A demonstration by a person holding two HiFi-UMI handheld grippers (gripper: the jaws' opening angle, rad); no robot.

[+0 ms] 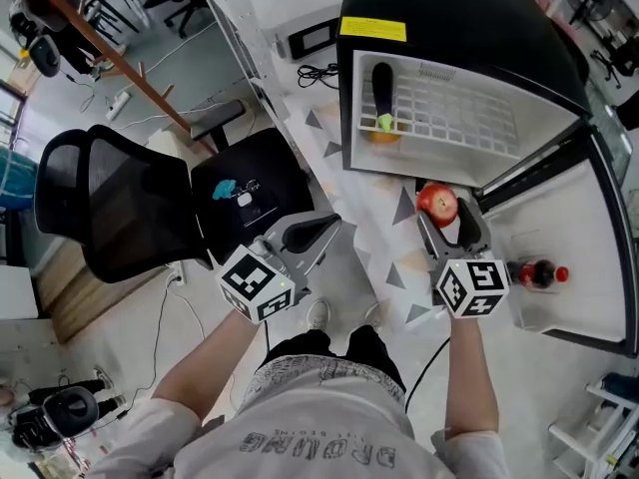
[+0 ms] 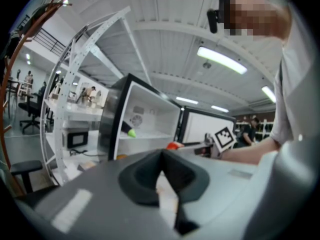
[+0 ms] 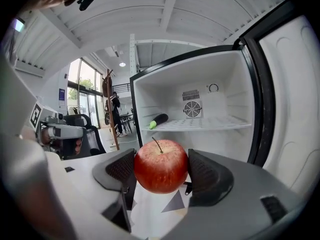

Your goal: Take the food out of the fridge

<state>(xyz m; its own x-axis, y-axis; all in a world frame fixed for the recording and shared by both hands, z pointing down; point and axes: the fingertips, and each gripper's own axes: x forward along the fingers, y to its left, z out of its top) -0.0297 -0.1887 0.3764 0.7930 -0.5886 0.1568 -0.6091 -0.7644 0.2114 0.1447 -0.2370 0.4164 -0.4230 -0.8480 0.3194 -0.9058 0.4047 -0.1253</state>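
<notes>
The small black fridge point(image 1: 469, 28) stands open, its door point(image 1: 574, 267) swung to the right. On its white wire shelf point(image 1: 459, 113) lies a dark vegetable with a green tip point(image 1: 382, 96), also seen in the right gripper view point(image 3: 159, 120). Something orange point(image 1: 384, 135) sits below it. My right gripper point(image 1: 439, 216) is shut on a red apple point(image 1: 437, 204), held in front of the fridge opening; the apple point(image 3: 161, 165) fills the gap between the pads. My left gripper point(image 1: 321, 232) hangs to the left of it, shut and holding nothing point(image 2: 161, 165).
Bottles with red caps point(image 1: 539, 272) stand in the door shelf. A black office chair point(image 1: 110, 208) and its seat point(image 1: 250, 193) are at the left. A white metal rack point(image 2: 75, 84) stands left of the fridge, with cables point(image 1: 319, 71) on the floor behind.
</notes>
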